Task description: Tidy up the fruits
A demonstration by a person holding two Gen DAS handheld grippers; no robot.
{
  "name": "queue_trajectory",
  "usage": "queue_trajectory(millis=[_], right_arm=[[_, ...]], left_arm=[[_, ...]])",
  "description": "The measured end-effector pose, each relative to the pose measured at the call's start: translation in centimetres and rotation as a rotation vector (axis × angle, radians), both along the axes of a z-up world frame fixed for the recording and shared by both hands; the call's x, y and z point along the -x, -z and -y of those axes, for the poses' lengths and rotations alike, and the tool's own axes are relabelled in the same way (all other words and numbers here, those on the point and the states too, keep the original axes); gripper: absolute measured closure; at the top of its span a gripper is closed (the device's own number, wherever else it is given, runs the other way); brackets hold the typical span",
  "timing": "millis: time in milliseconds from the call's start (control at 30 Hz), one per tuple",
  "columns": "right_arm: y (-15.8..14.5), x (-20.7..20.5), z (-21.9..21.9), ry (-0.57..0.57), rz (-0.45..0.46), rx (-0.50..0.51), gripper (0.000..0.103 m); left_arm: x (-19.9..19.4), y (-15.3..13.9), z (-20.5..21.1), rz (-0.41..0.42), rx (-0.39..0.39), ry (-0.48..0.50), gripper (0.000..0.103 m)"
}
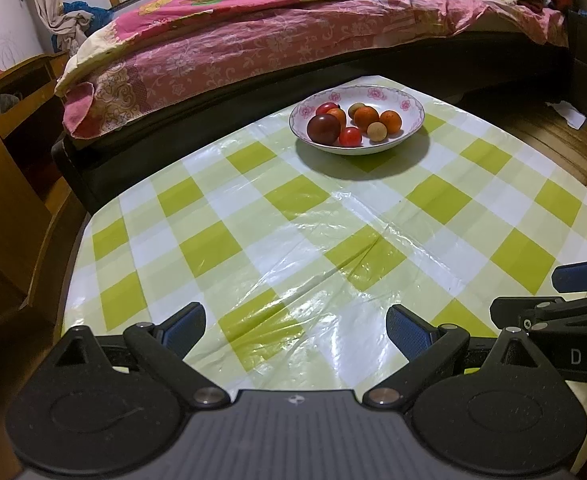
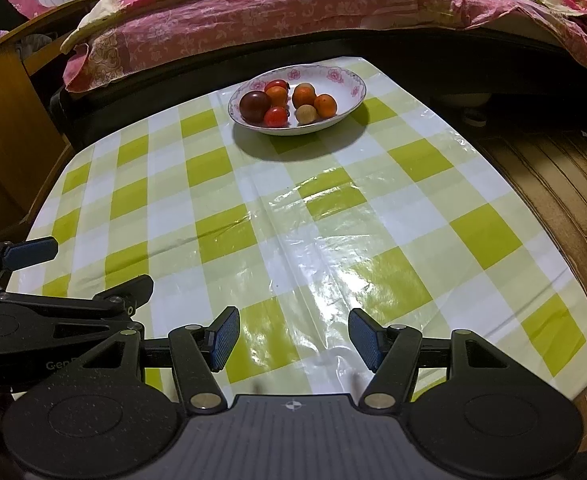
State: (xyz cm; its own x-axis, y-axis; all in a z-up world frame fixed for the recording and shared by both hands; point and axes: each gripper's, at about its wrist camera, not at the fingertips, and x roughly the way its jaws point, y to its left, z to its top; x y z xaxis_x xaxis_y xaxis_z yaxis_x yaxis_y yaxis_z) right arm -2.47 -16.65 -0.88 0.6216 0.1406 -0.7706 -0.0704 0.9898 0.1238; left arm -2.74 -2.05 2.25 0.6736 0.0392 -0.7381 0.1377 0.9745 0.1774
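A glossy green-and-white checked plastic tablecloth (image 1: 293,216) covers the table, a bed with pink floral bedding (image 1: 221,40) behind it. Well ahead of both grippers sits a white floral-rimmed ceramic bowl (image 1: 407,106) holding small round fruits (image 1: 365,118) — red, orange, dark and pale. The left gripper (image 1: 295,334) and right gripper (image 2: 293,338) stand side by side, jaws spread apart, gripping nothing — only bare cloth lies between them.

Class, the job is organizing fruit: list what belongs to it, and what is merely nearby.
Job: bowl; fruits in it; left gripper and right gripper, both open.
Nearby: checked tablecloth; bed; wooden cabinet.
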Motion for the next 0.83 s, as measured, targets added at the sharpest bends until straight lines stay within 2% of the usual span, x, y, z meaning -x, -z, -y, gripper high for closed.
queue_trajectory(millis=[667,833], right_arm=[[0.05,0.16,-0.03,-0.003,-0.001,-0.005,0.045],[-0.15,0.21,-0.03,-0.001,0.007,-0.009,0.042]], left_arm=[[0.20,-0.10,0.10,0.017,-0.021,0.002,0.000],[0.12,-0.16,-0.09,0.024,-0.023,-0.012,0.000]])
